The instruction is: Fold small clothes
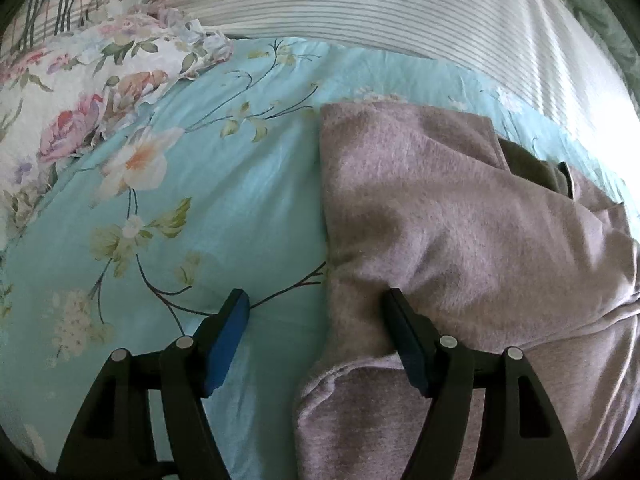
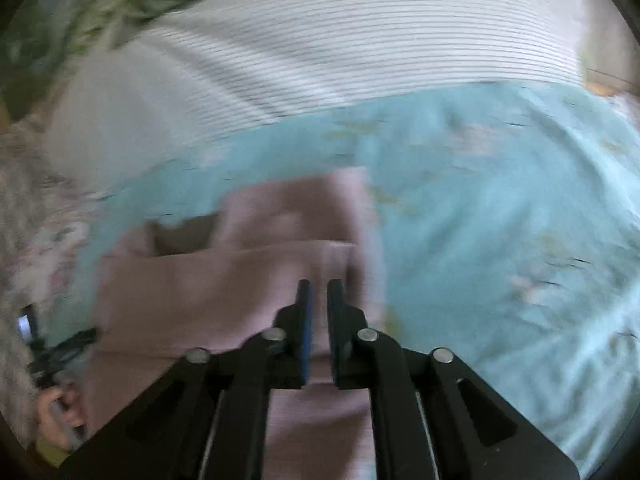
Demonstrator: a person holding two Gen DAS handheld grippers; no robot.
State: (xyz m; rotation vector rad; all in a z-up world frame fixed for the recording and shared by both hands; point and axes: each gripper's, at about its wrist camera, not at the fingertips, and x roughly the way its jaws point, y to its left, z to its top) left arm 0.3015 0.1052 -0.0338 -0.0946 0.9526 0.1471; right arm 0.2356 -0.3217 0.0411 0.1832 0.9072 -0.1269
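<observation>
A pale mauve knit garment (image 1: 440, 216) lies partly folded on a turquoise floral bedsheet (image 1: 224, 184), a darker inner lining showing at its far right. My left gripper (image 1: 316, 304) is open at the garment's left edge: its right finger rests on the cloth, its left finger on the sheet. In the blurred right wrist view, the garment (image 2: 224, 288) lies below my right gripper (image 2: 318, 292). Its jaws stand nearly closed with a narrow gap and nothing visibly between them.
A white striped pillow (image 1: 380, 4) lies across the back of the bed. A floral ruffled pillow (image 1: 100, 80) lies at the left. A hand and the other gripper (image 2: 48, 360) show at the left edge of the right wrist view.
</observation>
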